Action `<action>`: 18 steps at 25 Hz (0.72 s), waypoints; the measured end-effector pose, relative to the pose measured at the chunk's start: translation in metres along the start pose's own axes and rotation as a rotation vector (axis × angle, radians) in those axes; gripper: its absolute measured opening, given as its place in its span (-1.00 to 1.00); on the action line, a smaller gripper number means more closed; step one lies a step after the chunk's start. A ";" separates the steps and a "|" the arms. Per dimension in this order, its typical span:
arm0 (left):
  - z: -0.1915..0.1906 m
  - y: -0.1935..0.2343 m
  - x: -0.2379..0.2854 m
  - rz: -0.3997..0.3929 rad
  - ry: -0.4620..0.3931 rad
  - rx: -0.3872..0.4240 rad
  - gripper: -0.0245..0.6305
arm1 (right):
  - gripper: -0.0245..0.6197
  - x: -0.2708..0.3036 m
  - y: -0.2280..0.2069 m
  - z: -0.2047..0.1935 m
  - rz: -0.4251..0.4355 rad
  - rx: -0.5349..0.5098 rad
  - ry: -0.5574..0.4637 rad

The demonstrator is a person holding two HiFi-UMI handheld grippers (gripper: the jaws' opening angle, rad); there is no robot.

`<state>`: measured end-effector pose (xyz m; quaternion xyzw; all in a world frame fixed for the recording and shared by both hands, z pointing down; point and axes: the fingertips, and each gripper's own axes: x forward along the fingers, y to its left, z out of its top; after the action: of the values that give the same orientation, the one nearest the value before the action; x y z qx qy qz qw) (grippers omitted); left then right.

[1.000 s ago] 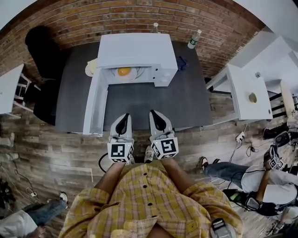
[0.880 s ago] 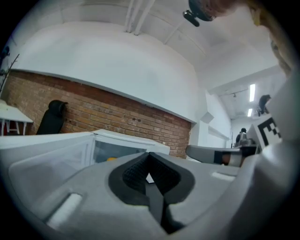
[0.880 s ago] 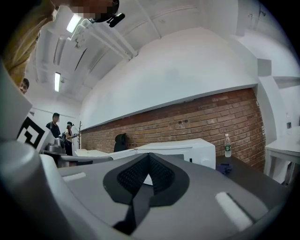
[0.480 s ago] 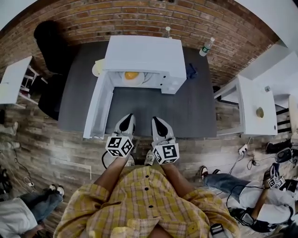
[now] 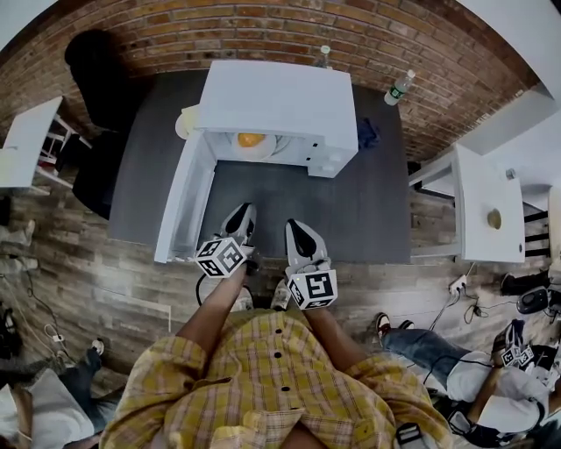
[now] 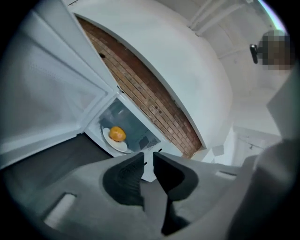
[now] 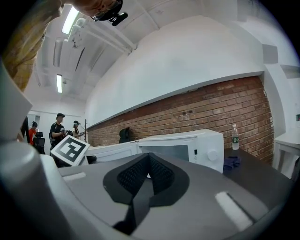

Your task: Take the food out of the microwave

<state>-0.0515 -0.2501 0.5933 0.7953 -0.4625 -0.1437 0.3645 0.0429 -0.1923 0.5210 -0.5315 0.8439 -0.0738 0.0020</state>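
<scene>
head view: microwave door [image 5: 182,202] open at left, bottle [image 5: 400,87] at right.

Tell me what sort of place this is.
Probably a lab or studio workspace rather than a home kitchen. The microwave stands on a dark table by a bare brick wall, cables trail over the wood floor, and other people sit on the floor nearby.
</scene>
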 end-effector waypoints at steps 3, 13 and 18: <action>0.000 0.013 0.013 -0.007 -0.002 -0.113 -0.74 | -0.92 0.002 -0.003 -0.003 -0.002 0.007 0.011; -0.006 0.052 0.059 -0.018 -0.013 -0.444 -0.56 | -0.92 0.007 -0.016 -0.013 -0.014 0.023 0.041; -0.004 0.070 0.076 -0.016 -0.056 -0.562 -0.43 | -0.92 0.011 -0.021 -0.017 -0.011 0.027 0.050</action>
<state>-0.0535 -0.3333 0.6546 0.6623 -0.4082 -0.2909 0.5569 0.0559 -0.2092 0.5409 -0.5340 0.8396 -0.0986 -0.0122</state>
